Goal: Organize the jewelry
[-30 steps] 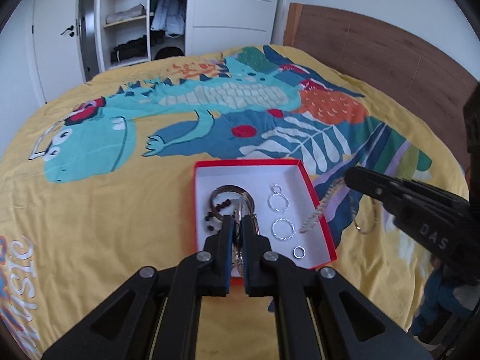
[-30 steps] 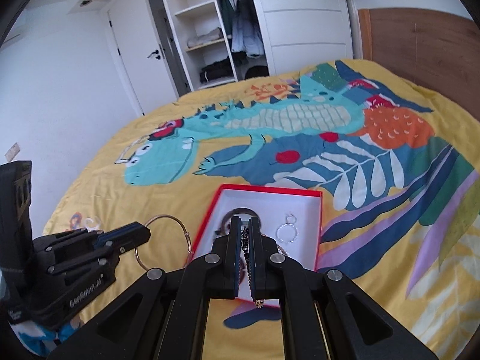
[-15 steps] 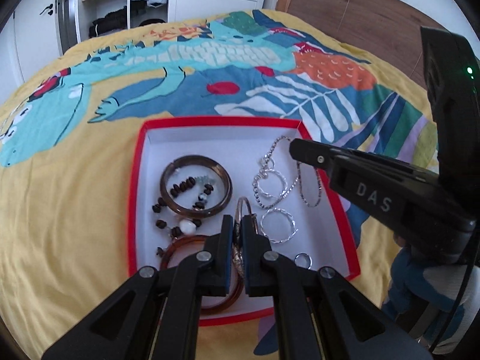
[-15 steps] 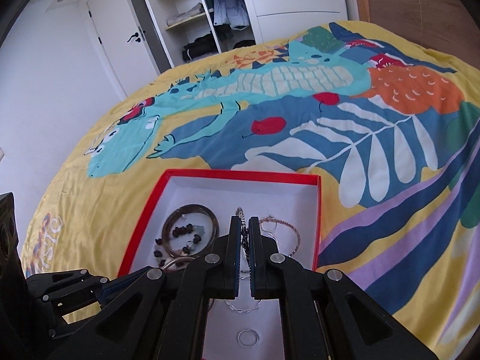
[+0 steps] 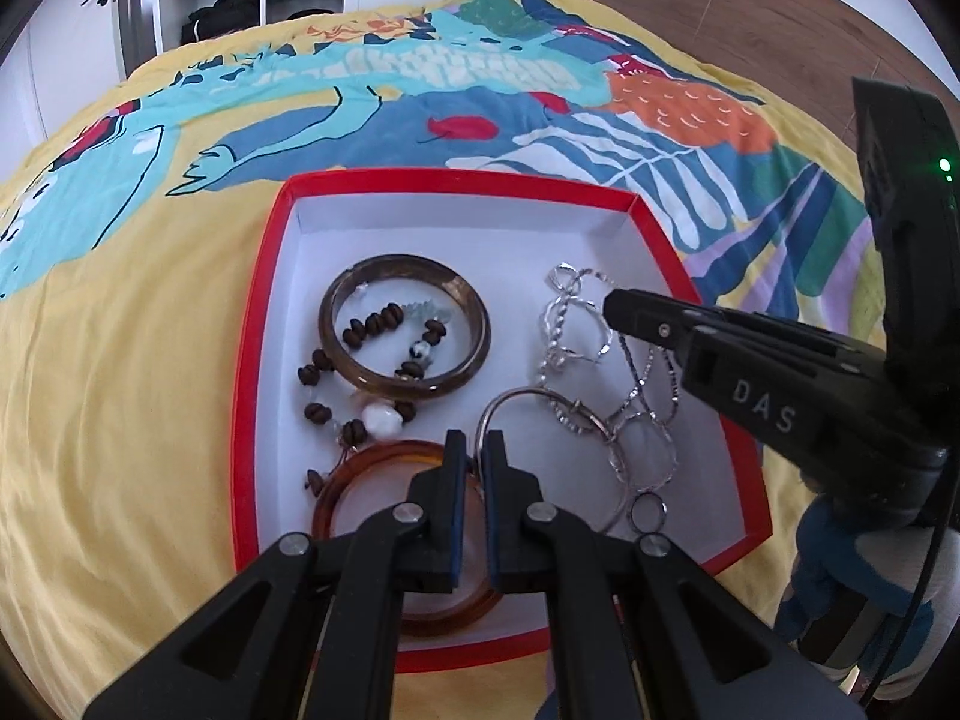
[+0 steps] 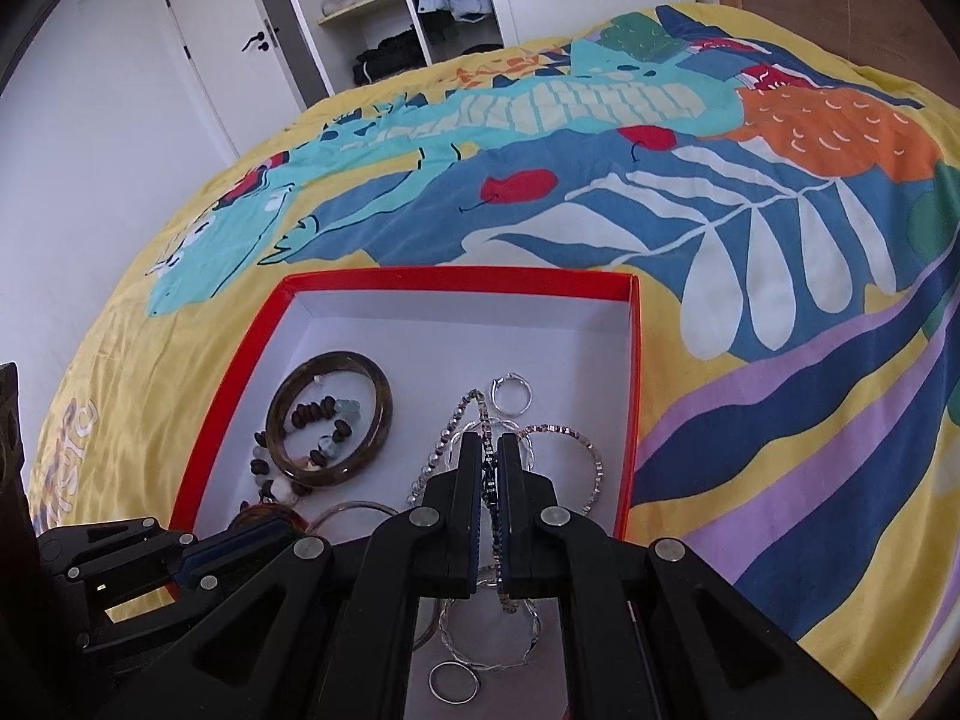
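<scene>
Both grippers over red box [image 5: 258,360] on bed. Left gripper [image 5: 468,450] fingers pinching thin silver hoop [image 5: 510,405]; right gripper [image 6: 491,462] fingers clamped on beaded chain [image 6: 591,456]. Best lowered fully before release, clear of brown bangle [image 5: 405,330], avoiding tangles.

Left tongs [image 5: 470,447] pinch silver hoop [image 5: 543,405] over red box [image 5: 255,360].

Bed [image 5: 120,360] covered by a yellow bedspread [image 6: 150,360] printed with a turquoise dinosaur [image 5: 420,66], blue leaves and an orange patch. A shallow red-rimmed box [image 5: 258,330] with a white interior lies directly on the bedspread, near the bed's front edge, its long sides running toward the wooden headboard [image 5: 750,6].
</scene>
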`<state>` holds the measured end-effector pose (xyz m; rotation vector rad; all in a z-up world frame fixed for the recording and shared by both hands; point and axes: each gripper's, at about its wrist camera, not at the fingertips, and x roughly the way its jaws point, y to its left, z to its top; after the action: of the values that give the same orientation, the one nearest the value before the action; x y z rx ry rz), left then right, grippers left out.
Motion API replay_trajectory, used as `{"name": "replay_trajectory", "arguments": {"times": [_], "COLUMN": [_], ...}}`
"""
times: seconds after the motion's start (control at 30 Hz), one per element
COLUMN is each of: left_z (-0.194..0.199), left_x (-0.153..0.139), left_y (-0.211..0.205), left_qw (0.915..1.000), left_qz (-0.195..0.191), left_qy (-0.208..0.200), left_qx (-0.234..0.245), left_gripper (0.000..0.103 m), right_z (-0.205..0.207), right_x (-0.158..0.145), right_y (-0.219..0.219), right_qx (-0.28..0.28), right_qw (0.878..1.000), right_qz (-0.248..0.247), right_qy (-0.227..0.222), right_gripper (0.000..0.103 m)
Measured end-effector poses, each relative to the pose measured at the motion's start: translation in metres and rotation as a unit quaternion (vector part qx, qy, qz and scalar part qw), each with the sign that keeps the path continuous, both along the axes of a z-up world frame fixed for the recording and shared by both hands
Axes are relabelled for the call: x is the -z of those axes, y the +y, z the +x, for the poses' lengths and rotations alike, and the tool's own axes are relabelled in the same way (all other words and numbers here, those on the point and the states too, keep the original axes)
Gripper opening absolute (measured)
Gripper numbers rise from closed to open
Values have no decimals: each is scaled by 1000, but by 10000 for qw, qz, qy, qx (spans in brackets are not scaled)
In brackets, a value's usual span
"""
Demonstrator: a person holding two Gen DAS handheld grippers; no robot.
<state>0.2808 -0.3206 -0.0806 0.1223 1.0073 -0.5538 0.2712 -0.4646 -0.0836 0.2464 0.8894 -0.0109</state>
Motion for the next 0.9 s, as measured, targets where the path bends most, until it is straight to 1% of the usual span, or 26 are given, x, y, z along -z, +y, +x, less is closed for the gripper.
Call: {"name": "replay_trajectory", "arguments": {"times": [0.13, 0.2, 0.23, 0.27, 0.37, 0.53, 0.63, 0.67, 0.7, 0.77, 0.83, 0.9], "left_z": [0, 0, 1, 1, -2, -12, -22, -26, -30, -42, -54, -69], "left_x": [-1, -3, -4, -5, -11, -27, -43, -50, -57, -74, -91, -107], "left_y": [0, 3, 4, 5, 7, 15, 28, 33, 39, 53, 67, 80], "left_qw": [10000, 10000, 9999, 9999, 9999, 9998, 9995, 9993, 9991, 9981, 9968, 9955], "left_qz": [-34, -64, -87, -102, -98, -132, -171, -190, -202, -251, -263, -280], "left_qy": [22, 10, 29, 39, 9, -36, -101, -135, -169, -289, -443, -575], "left_qx": [-17, -68, -73, -79, -64, -114, -228, -279, -330, -480, -610, -696], "left_gripper": [5, 6, 6, 6, 6, 6, 7, 8, 10, 30, 35, 36], "right_z": [0, -2, -3, -4, -9, -25, -41, -50, -55, -72, -90, -107], "right_x": [4, 3, 3, 2, -2, -16, -32, -40, -45, -59, -74, -86], "right_y": [0, -1, -2, -2, -3, 0, 4, 8, 11, 21, 36, 51], "right_qx": [44, 86, 102, 128, 158, 221, 293, 328, 345, 362, 345, 326], "right_qw": [10000, 9999, 9999, 9999, 9998, 9997, 9995, 9993, 9992, 9989, 9987, 9984], "right_qz": [-45, -62, -70, -95, -92, -113, -82, -69, -58, -25, -42, -56], "right_qy": [61, 47, 52, 64, 55, -21, -117, -169, -201, -292, -378, -458], "right_gripper": [8, 8, 11, 18, 30, 34, 35, 36, 38, 42, 45, 48]}}
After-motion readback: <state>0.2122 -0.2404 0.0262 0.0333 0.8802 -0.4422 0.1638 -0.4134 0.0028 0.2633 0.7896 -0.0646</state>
